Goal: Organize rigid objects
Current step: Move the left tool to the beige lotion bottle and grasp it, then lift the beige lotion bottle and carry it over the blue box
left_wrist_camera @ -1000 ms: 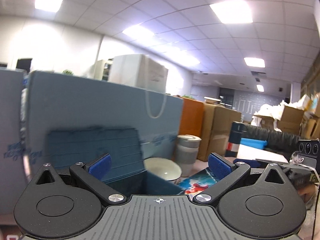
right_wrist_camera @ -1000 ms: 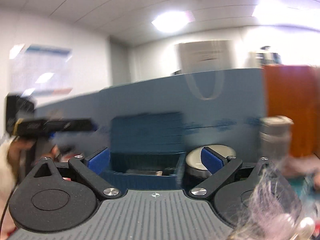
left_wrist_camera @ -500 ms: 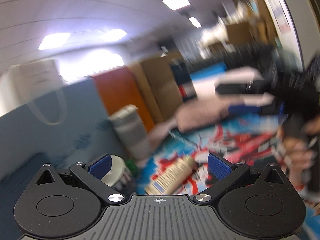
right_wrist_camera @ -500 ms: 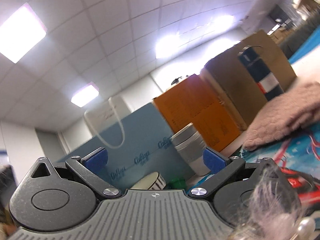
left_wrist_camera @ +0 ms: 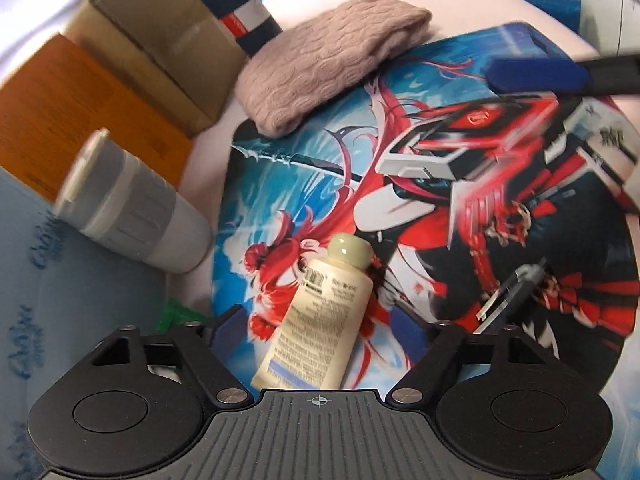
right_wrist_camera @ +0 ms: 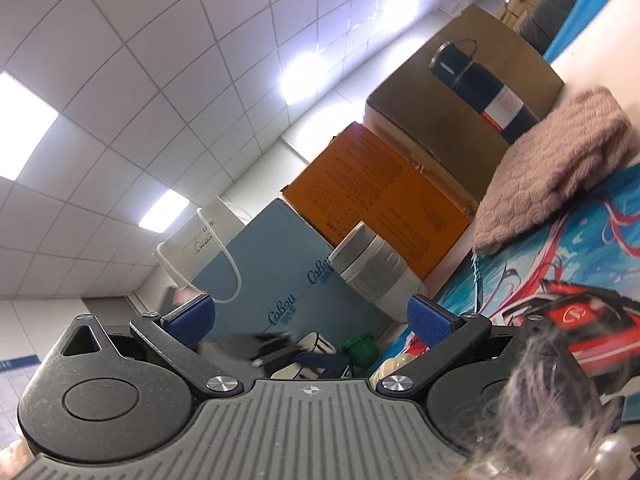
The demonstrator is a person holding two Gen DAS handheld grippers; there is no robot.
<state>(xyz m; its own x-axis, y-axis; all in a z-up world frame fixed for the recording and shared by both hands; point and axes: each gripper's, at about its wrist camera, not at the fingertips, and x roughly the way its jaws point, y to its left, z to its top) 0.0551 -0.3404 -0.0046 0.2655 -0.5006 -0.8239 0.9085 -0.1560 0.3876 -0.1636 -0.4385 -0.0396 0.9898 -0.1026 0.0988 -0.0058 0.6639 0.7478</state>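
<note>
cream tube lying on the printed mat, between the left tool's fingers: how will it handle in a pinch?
The cream tube looks like soft plastic with a flat crimped end, so it would probably squash rather than resist. Lying flat on the printed mat, it seems unlikely to roll far. The left tool has just been closing around it; its glossy skin may slip, so gripping mid-body seems safer than at the cap.

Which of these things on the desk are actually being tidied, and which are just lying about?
In the job:
- cream squeeze tube with pale green cap, lying between the left gripper's open fingers, which have just been closing
- grey ribbed canister, probably

Lying about:
- pink knitted cloth
- colourful printed desk mat
- orange cardboard box
</note>
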